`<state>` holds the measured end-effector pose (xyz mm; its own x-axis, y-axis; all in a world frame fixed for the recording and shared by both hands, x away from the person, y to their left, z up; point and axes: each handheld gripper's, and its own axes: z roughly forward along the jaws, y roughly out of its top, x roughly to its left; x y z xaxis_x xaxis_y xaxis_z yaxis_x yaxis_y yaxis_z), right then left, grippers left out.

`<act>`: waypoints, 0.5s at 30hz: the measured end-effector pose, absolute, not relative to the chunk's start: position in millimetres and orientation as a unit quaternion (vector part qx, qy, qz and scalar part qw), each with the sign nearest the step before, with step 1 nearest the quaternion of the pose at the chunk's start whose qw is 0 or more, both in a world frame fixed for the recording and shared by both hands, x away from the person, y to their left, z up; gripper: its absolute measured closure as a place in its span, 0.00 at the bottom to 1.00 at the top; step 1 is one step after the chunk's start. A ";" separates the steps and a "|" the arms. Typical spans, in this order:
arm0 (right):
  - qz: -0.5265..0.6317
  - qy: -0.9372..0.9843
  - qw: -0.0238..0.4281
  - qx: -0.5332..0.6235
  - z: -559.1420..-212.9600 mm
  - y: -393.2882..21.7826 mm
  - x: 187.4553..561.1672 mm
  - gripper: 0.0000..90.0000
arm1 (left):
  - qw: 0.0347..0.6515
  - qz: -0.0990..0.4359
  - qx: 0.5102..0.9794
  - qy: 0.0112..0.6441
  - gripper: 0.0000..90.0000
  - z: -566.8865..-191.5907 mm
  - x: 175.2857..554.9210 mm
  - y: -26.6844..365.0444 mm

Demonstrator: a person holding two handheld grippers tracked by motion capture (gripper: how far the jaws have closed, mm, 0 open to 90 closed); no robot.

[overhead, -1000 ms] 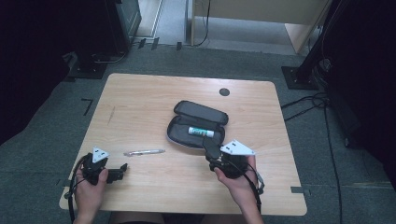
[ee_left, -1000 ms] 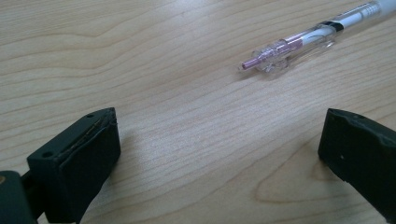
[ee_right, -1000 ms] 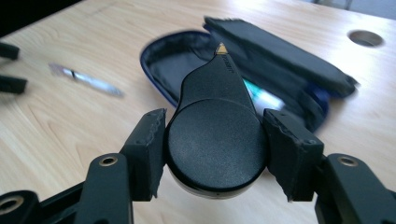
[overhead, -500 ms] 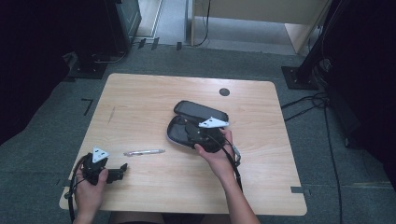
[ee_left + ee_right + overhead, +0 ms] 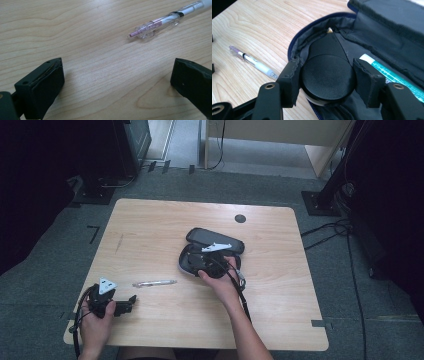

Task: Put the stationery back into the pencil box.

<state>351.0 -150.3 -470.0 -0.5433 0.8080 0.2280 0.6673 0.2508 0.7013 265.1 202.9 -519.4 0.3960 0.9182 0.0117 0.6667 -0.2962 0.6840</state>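
Right gripper over open pencil case at table centre, jaws clamped on round black object, pads pressing both its sides, about half spread. Object sits at case's near edge, pointed tip aimed into pocket. Green-white tube lies inside case beside it. Left gripper low at near-left corner, jaws wide apart, nothing between them. Clear pen on wood just ahead of it, between gripper and case.

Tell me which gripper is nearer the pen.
Left. The left gripper sits just short of the pen; the right gripper holds a black object over the pencil case.
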 end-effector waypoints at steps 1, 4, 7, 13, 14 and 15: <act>0.390 0.784 0.085 0.475 -470.5 -149.9 352.1 0.46 | 0.304 0.207 0.778 0.509 0.00 -519.4 265.1 203.0; 0.390 0.776 0.068 0.491 -471.0 -150.5 355.5 0.46 | 0.304 0.207 0.778 0.509 0.00 -519.4 265.1 202.9; 0.382 0.778 0.064 0.495 -472.3 -149.3 357.1 0.46 | 0.304 0.207 0.778 0.509 0.00 -519.5 265.1 202.9; 0.372 0.773 0.067 0.509 -476.4 -147.4 358.8 0.46 | 0.304 0.207 0.778 0.509 0.00 -519.4 265.1 202.9; 0.372 0.773 0.066 0.510 -476.5 -147.3 358.8 0.46 | 0.304 0.207 0.778 0.509 0.00 -519.4 265.1 202.9; 0.372 0.772 0.066 0.511 -476.2 -147.3 358.6 0.46 | 0.304 0.207 0.778 0.509 0.00 -519.4 265.1 203.0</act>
